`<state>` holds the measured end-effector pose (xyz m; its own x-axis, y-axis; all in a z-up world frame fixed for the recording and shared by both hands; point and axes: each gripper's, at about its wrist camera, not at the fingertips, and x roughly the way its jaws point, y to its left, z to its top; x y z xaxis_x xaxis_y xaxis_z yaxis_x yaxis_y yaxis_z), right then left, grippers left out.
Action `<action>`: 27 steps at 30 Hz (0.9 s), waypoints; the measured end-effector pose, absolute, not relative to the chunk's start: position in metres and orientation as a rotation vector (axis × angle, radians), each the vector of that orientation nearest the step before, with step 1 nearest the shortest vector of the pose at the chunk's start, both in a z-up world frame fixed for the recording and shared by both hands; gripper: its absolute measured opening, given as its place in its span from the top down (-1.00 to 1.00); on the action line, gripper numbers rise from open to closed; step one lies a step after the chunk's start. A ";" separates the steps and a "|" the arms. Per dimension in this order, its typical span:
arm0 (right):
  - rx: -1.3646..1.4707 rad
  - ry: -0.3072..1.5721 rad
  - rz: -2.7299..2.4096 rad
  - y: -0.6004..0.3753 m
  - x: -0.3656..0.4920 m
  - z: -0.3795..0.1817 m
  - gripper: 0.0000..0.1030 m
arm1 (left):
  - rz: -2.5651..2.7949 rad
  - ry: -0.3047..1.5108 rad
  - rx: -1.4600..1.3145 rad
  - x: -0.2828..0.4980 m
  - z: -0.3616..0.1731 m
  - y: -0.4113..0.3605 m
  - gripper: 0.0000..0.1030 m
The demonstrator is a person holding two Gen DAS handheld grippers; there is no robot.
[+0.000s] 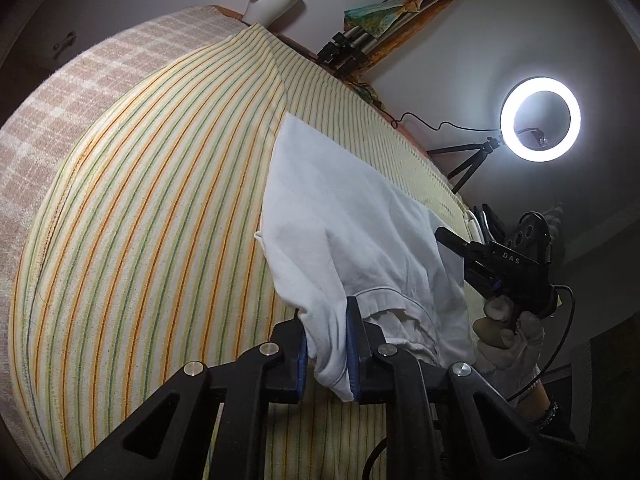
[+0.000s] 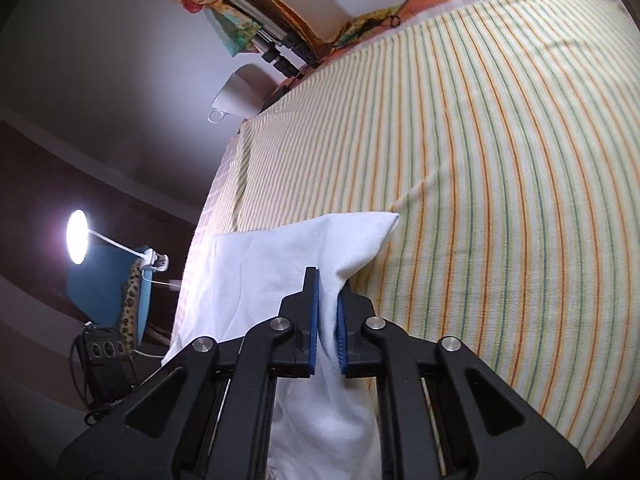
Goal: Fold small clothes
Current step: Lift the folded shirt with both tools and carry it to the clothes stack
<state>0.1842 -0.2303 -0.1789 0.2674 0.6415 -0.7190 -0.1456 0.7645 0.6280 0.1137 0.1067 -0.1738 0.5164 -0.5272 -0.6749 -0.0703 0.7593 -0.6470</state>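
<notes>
From the left wrist view, the left hand-held gripper (image 1: pixel 327 348) is clamped on a bunched edge of the white garment (image 1: pixel 344 224), near a ribbed hem or collar band that sits just to the right of its blue pads (image 1: pixel 353 344). Ahead of it the garment runs out flat over the striped cloth (image 1: pixel 160 208) that covers the table, ending in a corner far in front. Off to the right, the right hand-held gripper (image 1: pixel 452 240) reaches in at the garment's far edge, worked by a gloved hand (image 1: pixel 504 332). A white cup (image 1: pixel 268 0) stands well beyond, at the back edge, and a ring light (image 1: pixel 540 118) glows further right. From the right wrist view, the right hand-held gripper (image 2: pixel 327 320) is likewise closed on a pinch of the white garment (image 2: pixel 280 264), which hangs down between its fingers and spreads ahead and to the left, its far corner resting on the striped cloth (image 2: pixel 480 160). I would say the fold is midway: both edges look lifted, the far part lying down. To do it well, the two grips want to travel forward together at even height, keeping the held edge taut so it lands square on the far edge. The left grip looks bunched, so it may leave a crease; lowering gently and letting go only once the cloth lies flat should help. The cup is far enough away to be no worry.
</notes>
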 end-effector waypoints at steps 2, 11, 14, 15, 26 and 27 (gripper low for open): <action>0.455 1.180 0.562 -0.225 0.183 -0.170 0.84 | -0.303 0.995 -0.670 0.113 -0.169 0.105 0.76; 0.364 1.132 0.566 -0.208 0.177 -0.139 0.85 | -0.324 0.951 -0.619 0.110 -0.147 0.095 0.78; 0.353 1.106 0.569 -0.205 0.174 -0.127 0.85 | -0.337 0.948 -0.616 0.111 -0.142 0.088 0.78; 0.351 1.097 0.572 -0.205 0.173 -0.123 0.85 | -0.342 0.947 -0.619 0.112 -0.141 0.087 0.78; 0.286 1.017 0.554 -0.224 0.166 -0.076 0.85 | -0.413 0.923 -0.586 0.125 -0.117 0.053 0.78; 0.283 1.010 0.549 -0.228 0.166 -0.071 0.85 | -0.419 0.920 -0.577 0.127 -0.115 0.049 0.78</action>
<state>0.1665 -0.2279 -0.0713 0.4126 0.5565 -0.7212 -0.3029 0.8304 0.4676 0.1270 0.0487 -0.1151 0.5439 -0.5676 -0.6181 0.0941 0.7732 -0.6272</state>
